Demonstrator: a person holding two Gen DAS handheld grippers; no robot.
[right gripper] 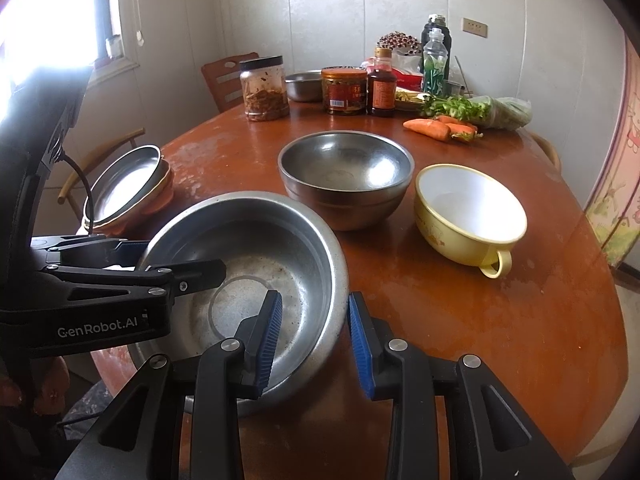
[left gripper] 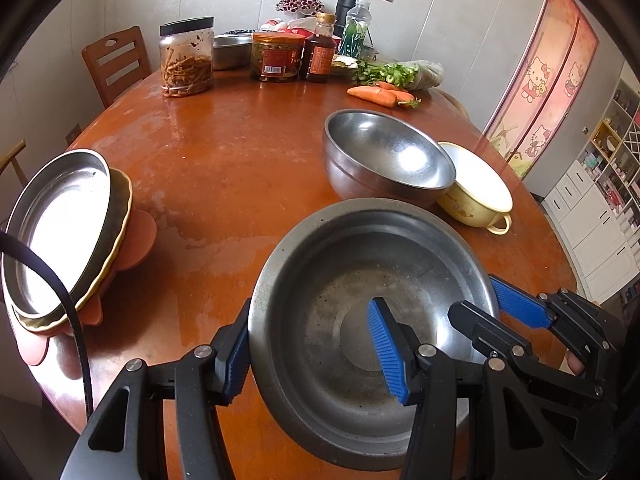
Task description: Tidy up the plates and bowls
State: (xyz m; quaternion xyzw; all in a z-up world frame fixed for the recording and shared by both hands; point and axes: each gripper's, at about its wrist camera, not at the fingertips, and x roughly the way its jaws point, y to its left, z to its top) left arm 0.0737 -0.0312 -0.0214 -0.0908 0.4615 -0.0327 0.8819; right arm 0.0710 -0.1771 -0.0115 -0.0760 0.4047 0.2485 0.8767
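Note:
A wide steel basin (left gripper: pixel 360 264) (right gripper: pixel 256 240) sits at the near edge of the round brown table (left gripper: pixel 224 152). My left gripper (left gripper: pixel 312 356) is shut on its left rim, one pad outside and one inside. My right gripper (right gripper: pixel 314 342) is shut on the opposite rim the same way. Each gripper also shows in the other's view, the right gripper (left gripper: pixel 500 308) and the left gripper (right gripper: pixel 148 258). Behind the basin stand a deep steel bowl (left gripper: pixel 384 156) (right gripper: pixel 346 176) and a yellow handled bowl (left gripper: pixel 476 192) (right gripper: pixel 468 212). A stack of plates (left gripper: pixel 60 232) (right gripper: pixel 128 184), steel on top, lies at the left.
Jars (left gripper: pixel 186 60), a sauce bottle (left gripper: pixel 320 52), a shallow steel dish (right gripper: pixel 304 84), carrots (left gripper: pixel 376 94) and greens (left gripper: pixel 392 72) crowd the far side. A wooden chair (left gripper: pixel 116 64) stands behind the table. Bare tabletop lies between the plate stack and the bowls.

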